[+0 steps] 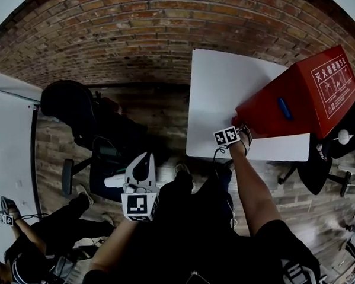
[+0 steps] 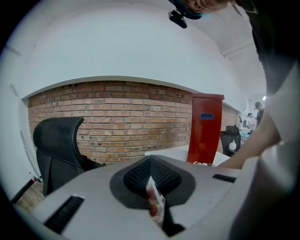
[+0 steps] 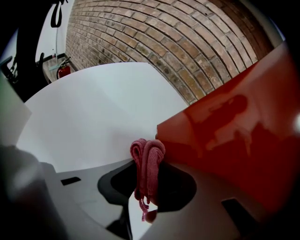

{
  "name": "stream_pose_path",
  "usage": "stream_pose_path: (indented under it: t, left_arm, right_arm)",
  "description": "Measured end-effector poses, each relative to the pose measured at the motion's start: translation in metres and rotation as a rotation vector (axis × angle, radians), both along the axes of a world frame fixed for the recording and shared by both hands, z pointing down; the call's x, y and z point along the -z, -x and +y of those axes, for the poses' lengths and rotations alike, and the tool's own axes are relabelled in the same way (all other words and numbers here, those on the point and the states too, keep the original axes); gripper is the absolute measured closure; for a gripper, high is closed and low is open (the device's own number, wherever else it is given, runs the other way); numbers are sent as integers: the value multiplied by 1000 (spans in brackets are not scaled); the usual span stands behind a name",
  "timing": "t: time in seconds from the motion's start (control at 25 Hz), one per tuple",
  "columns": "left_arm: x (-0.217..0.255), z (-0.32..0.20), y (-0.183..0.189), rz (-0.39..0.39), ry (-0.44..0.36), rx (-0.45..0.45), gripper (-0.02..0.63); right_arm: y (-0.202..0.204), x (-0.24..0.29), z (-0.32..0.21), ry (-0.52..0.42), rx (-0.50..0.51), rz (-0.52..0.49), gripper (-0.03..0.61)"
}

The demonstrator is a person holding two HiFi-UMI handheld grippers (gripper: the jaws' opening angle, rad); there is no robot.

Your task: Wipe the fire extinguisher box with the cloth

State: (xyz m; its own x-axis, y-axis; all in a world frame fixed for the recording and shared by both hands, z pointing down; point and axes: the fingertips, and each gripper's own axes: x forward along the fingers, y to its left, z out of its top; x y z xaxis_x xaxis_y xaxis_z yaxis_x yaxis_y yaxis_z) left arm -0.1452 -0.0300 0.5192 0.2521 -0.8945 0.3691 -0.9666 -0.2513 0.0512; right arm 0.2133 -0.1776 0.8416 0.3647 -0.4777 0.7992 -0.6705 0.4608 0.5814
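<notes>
One cloth [image 3: 147, 164], clamped in my right gripper [image 1: 243, 135], meets the fire extinguisher box [image 1: 300, 96] at two o'clock; next, sweep across. Left gripper [image 2: 151, 187] closed.

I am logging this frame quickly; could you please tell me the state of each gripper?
Left gripper: shut on a small white-and-red scrap.
Right gripper: shut on the pink cloth, at the red box.

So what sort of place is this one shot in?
Probably an office or workroom: a brick wall, a black office chair on a wood floor, and a white table carrying a red extinguisher box.
</notes>
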Motion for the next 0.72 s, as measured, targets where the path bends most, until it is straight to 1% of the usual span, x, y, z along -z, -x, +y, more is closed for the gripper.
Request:
stream_pose_path:
  t: [0.12,0.4,0.72]
  left_arm:
    - [1,0,2,3,-3,4,584]
    - [5,-5,-1,26,-20,-7,584]
    - [12,-8,-7,53,-44,-19,584]
  right_arm:
    - [0,1,0,8,2,16,472]
    - [-2,24,-4,-18,-6,24,472]
    - [-1,49,-2,-30,11,47,472]
